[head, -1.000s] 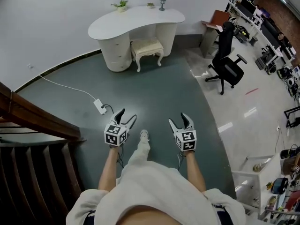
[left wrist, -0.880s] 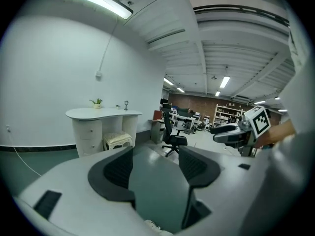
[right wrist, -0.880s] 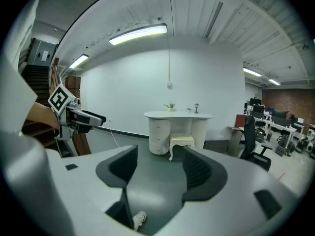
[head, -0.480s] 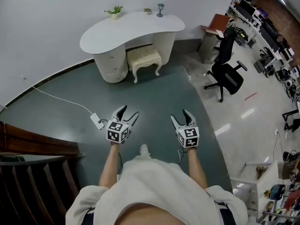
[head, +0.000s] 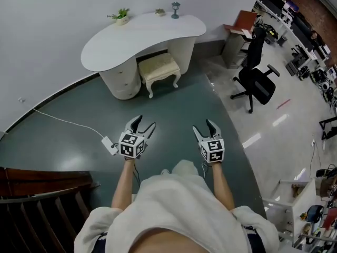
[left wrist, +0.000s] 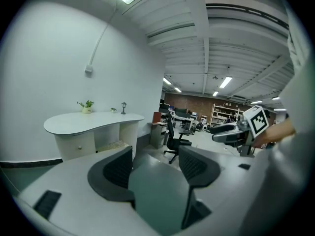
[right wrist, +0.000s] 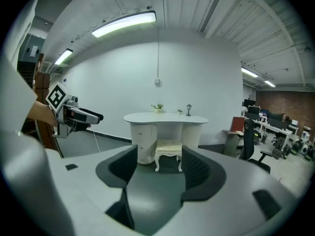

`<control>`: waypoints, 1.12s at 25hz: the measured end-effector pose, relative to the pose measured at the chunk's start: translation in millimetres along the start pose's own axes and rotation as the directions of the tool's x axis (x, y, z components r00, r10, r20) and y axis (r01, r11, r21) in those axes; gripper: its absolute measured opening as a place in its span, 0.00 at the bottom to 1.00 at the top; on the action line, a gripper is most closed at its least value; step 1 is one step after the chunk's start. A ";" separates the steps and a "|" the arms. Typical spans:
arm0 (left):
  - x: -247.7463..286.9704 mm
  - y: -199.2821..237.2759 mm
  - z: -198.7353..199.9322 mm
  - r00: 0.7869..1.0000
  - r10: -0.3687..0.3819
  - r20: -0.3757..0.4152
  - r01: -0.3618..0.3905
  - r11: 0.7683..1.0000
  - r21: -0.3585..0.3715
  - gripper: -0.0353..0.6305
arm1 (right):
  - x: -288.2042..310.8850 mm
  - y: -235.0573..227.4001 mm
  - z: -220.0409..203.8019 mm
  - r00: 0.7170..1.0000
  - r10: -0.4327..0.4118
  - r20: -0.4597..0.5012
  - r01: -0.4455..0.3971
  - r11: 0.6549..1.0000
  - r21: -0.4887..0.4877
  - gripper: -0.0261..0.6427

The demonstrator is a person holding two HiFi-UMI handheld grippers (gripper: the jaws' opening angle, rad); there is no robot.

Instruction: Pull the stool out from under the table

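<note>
The stool [head: 159,66] sits partly hidden under the table [head: 137,33]; left claw [head: 145,122] and right claw [head: 203,125] gape empty.

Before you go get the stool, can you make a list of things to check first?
1. Stool tucked under the table: ok, its seat partly pokes out.
2. Left gripper open and empty: ok.
3. Right gripper open and empty: ok.
4. Close enough to grab the stool: not ok, both grippers are far from it across the floor.
5. Way ahead free: ok, the power strip lies off to the left and the office chair off to the right.
6. Stool legs free to slide: cannot tell.
</note>
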State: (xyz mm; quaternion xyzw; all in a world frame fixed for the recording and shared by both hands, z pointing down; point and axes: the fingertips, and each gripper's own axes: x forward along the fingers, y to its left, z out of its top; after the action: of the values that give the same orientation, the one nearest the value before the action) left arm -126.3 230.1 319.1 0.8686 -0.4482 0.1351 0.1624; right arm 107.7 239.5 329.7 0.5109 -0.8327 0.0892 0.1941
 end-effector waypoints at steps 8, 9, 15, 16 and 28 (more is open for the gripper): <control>67.8 29.0 10.8 0.999 -0.007 -0.036 0.006 1.000 -0.011 0.46 | 54.8 -44.7 -0.3 1.000 -0.009 -0.024 0.010 1.000 0.029 0.44; 78.8 32.9 14.1 0.999 -0.007 -0.037 0.006 1.000 -0.012 0.46 | 63.4 -52.3 0.1 1.000 -0.010 -0.026 0.010 0.999 0.031 0.44; 153.6 51.5 50.4 0.999 -0.005 -0.034 0.004 1.000 -0.014 0.47 | 117.8 -114.5 17.4 1.000 -0.011 -0.022 0.012 0.999 0.043 0.44; 167.5 54.5 58.3 0.999 -0.003 -0.035 0.002 1.000 -0.013 0.46 | 127.0 -127.0 22.5 1.000 -0.011 -0.019 0.012 0.999 0.044 0.44; 327.5 85.7 143.7 0.999 0.014 -0.047 -0.015 1.000 -0.006 0.46 | 240.2 -264.0 77.0 1.000 0.021 -0.008 -0.021 0.999 0.042 0.43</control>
State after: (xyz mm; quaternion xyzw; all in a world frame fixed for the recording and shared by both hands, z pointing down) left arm 0.0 -115.2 326.6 0.8614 -0.4509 0.1555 0.1746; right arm 226.8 -105.2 346.1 0.5057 -0.8351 0.1110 0.1860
